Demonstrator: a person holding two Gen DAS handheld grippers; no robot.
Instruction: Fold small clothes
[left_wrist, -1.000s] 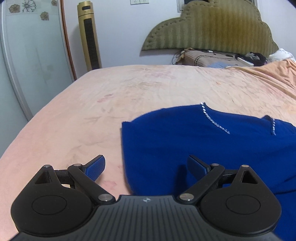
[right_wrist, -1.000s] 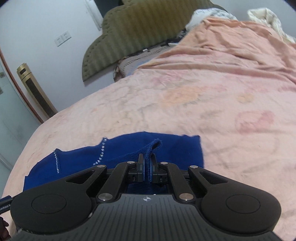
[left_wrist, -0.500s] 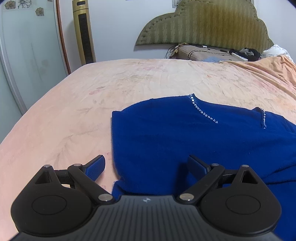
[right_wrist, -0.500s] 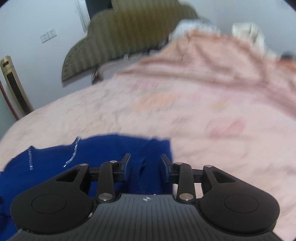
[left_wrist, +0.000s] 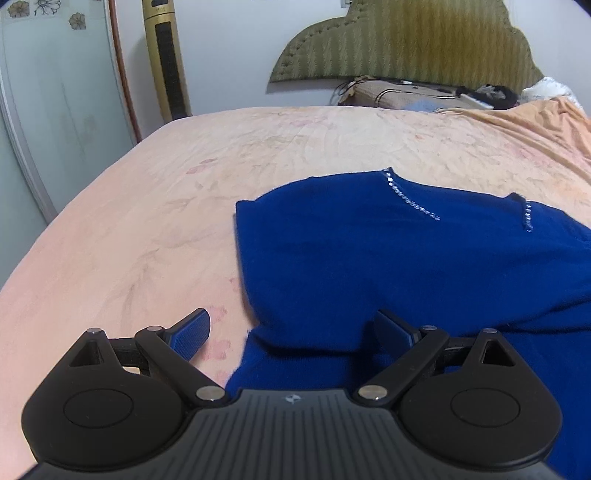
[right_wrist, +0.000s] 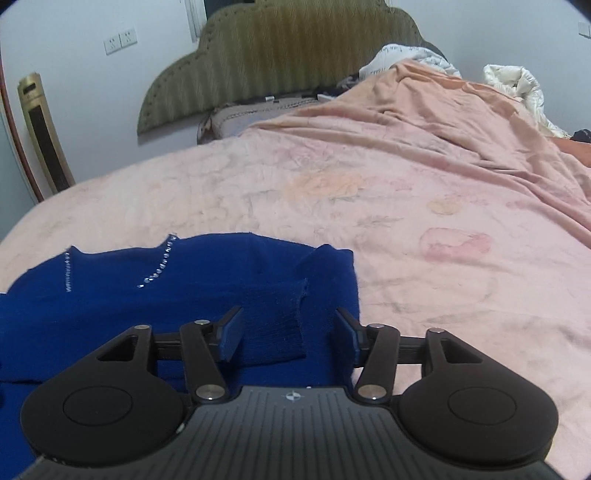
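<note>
A small blue knit top (left_wrist: 388, 258) with sparkling trim at the neckline lies on the pink bedspread (left_wrist: 147, 221). My left gripper (left_wrist: 291, 332) stands wide open over the top's near left edge, touching nothing with its pads. In the right wrist view the same blue top (right_wrist: 129, 295) lies with its ribbed sleeve cuff (right_wrist: 280, 317) folded inward over the body. My right gripper (right_wrist: 288, 332) has its jaws opening; the cuff lies between them, free of both pads.
A green padded headboard (right_wrist: 280, 55) and a gold tower fan (left_wrist: 166, 59) stand at the far wall. A rumpled peach blanket (right_wrist: 461, 129) and white bedding (right_wrist: 517, 85) pile up at the back right. A glass door (left_wrist: 55, 110) is on the left.
My right gripper was shut on the sleeve cuff a second ago; its jaws have parted and the cuff now lies flat on the top. The left gripper stayed open.
</note>
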